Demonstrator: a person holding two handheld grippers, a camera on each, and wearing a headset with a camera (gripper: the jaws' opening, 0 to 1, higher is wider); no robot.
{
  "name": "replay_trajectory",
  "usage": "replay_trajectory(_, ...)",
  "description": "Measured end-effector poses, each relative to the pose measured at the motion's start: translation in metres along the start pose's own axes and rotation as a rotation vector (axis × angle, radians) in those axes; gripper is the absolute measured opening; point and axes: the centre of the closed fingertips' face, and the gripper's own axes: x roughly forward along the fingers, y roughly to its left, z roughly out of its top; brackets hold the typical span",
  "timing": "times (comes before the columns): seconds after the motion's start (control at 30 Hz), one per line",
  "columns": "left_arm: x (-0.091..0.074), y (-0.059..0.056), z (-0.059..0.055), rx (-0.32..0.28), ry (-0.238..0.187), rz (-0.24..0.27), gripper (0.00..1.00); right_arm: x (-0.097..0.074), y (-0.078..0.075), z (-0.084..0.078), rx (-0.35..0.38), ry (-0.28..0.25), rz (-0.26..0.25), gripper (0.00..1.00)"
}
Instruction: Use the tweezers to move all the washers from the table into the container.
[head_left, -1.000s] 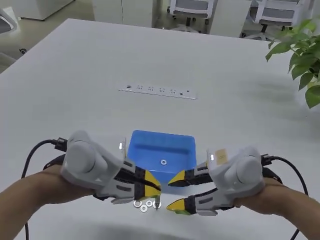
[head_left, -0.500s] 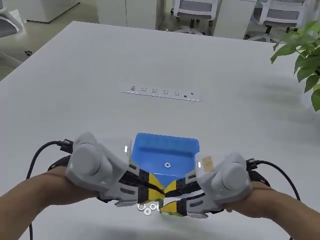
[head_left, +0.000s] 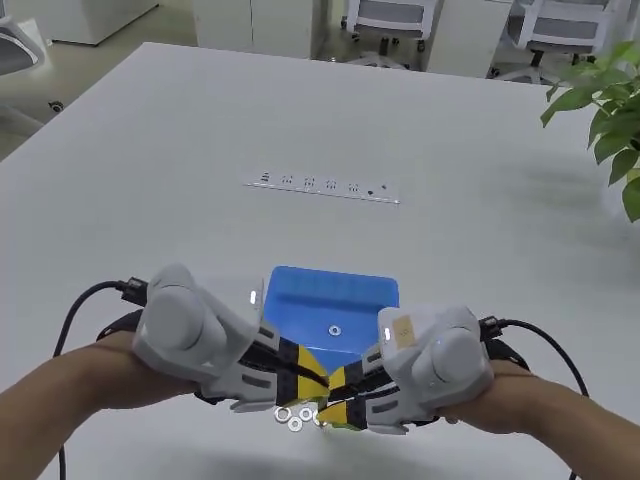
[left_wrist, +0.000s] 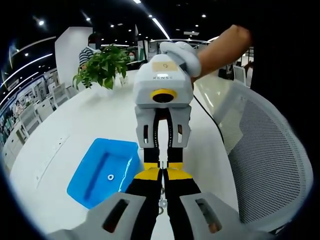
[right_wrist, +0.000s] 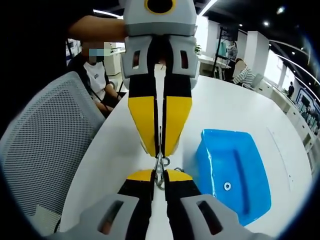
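Observation:
My left gripper (head_left: 316, 379) and right gripper (head_left: 338, 398) meet tip to tip near the table's front edge. Both are shut on thin metal tweezers (right_wrist: 159, 167) held between them. In the right gripper view the left gripper (right_wrist: 160, 149) points down at my own jaws (right_wrist: 159, 179). In the left gripper view the right gripper (left_wrist: 160, 161) faces my own jaws (left_wrist: 161, 176). Several washers (head_left: 293, 417) lie on the table just under the tips. Behind them sits the blue container (head_left: 335, 292) with one washer (head_left: 334, 330) inside, also visible in the right gripper view (right_wrist: 227, 186).
A power outlet strip (head_left: 322, 187) is set into the white table (head_left: 200, 130) further back. A green plant (head_left: 610, 110) stands at the right edge. Office chairs (head_left: 385, 20) stand beyond the far edge, and a mesh chair (left_wrist: 260, 165) is close behind me.
The right gripper was open and apart from the left one; it has moved left and shut on the tweezers. The left gripper has stayed put.

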Motion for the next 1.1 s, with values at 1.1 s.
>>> replay_trajectory(1.1, -0.0074, 0.0002, -0.0058, -0.087, -0.016, 0.044, 0.29, -0.0017, -0.002, -0.0004, 0.012, -0.004, -0.02, 0.07)
